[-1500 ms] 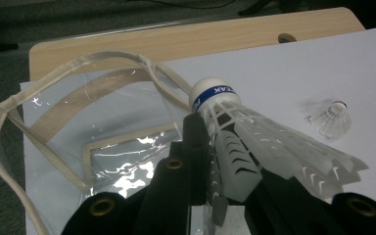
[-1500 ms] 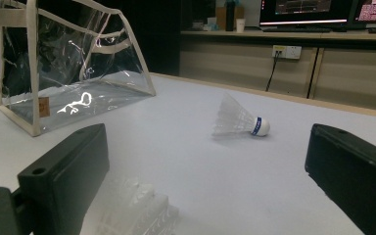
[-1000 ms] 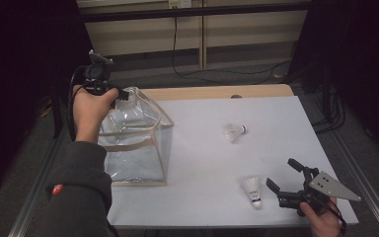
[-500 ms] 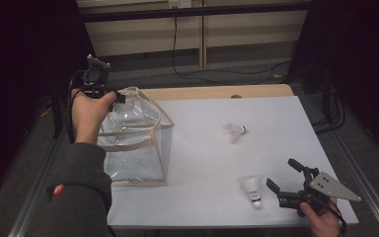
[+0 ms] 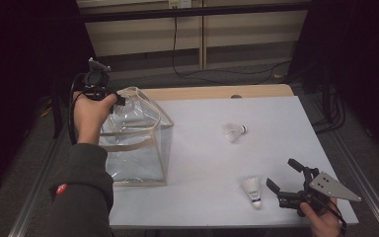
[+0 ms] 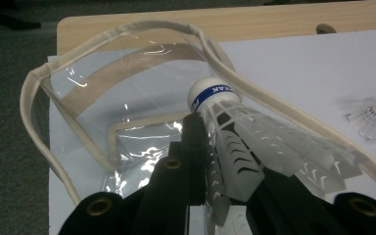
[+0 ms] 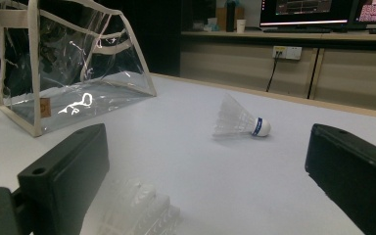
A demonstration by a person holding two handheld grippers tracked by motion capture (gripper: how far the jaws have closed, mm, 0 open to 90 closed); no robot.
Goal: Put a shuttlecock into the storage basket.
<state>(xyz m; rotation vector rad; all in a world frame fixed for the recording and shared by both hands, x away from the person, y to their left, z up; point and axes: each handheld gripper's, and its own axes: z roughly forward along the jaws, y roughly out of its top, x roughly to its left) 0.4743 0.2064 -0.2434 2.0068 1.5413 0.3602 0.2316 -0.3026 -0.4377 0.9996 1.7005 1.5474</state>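
Left claw (image 6: 210,161): pinched on a shuttlecock (image 6: 240,147), held above the bag (image 5: 133,143) mouth at 9 o'clock for dropping in.
Right claw (image 5: 288,180): spread, aimed at another shuttle (image 5: 252,190) at 5 o'clock on the counter (image 5: 202,148).

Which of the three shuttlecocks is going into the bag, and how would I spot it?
Find the clear bag on the table's left. Above its open mouth the left gripper clamps a shuttlecock between its fingers. Unlike the other two shuttlecocks, it is held up, not lying on the white tabletop.
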